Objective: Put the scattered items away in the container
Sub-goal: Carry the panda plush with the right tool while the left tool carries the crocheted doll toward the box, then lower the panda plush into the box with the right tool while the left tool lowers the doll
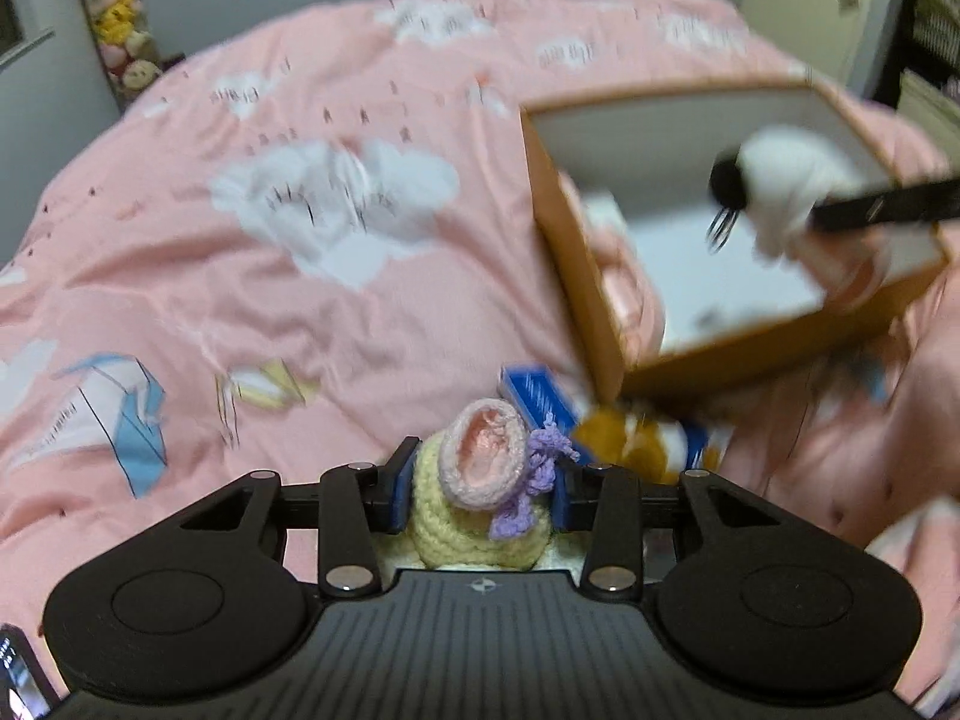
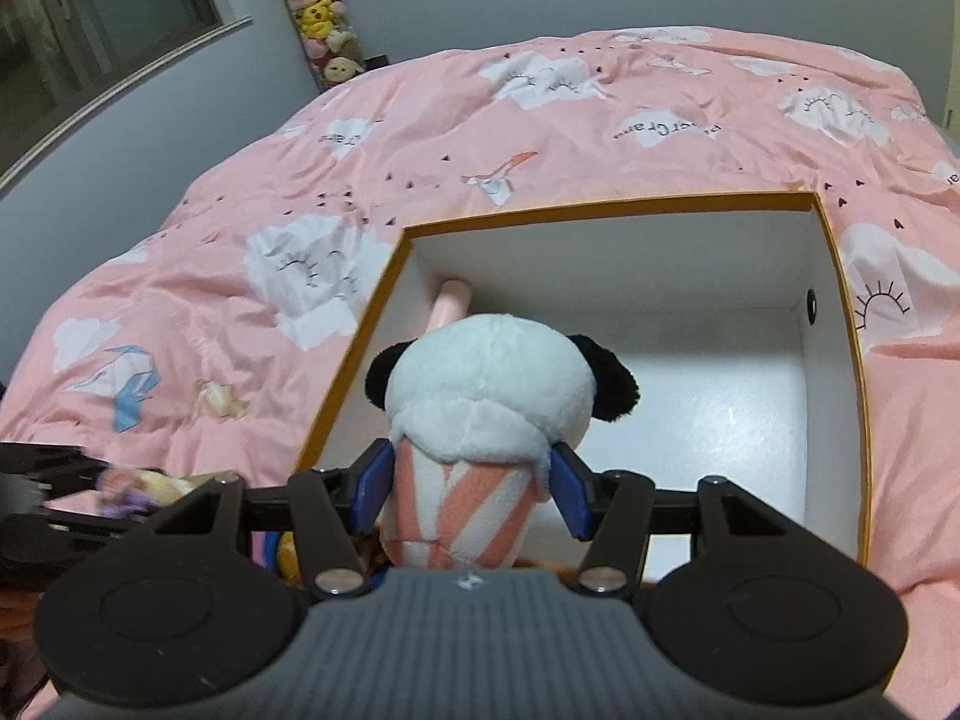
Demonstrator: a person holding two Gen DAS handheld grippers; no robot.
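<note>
My left gripper (image 1: 480, 480) is shut on a yellow crochet toy (image 1: 462, 516) with a pink cap and a purple bow; the blue pads press on both its sides. My right gripper (image 2: 468, 474) is shut on a panda plush (image 2: 492, 384) with a pink-and-white striped body, held above the open box (image 2: 834, 276), which has an orange rim and white inside. A pink item (image 2: 450, 300) lies in the box's far left corner. In the left wrist view the box (image 1: 576, 276) is at right with the panda (image 1: 780, 180) over it. A blue packet (image 1: 534, 399) and a brown-and-white plush (image 1: 630, 438) lie by its near corner.
Everything rests on a bed with a pink cloud-print duvet (image 2: 336, 192). A column of stuffed toys (image 2: 318, 18) hangs at the back wall beside a window (image 2: 108, 6). A phone (image 1: 18, 678) shows at the bottom left edge.
</note>
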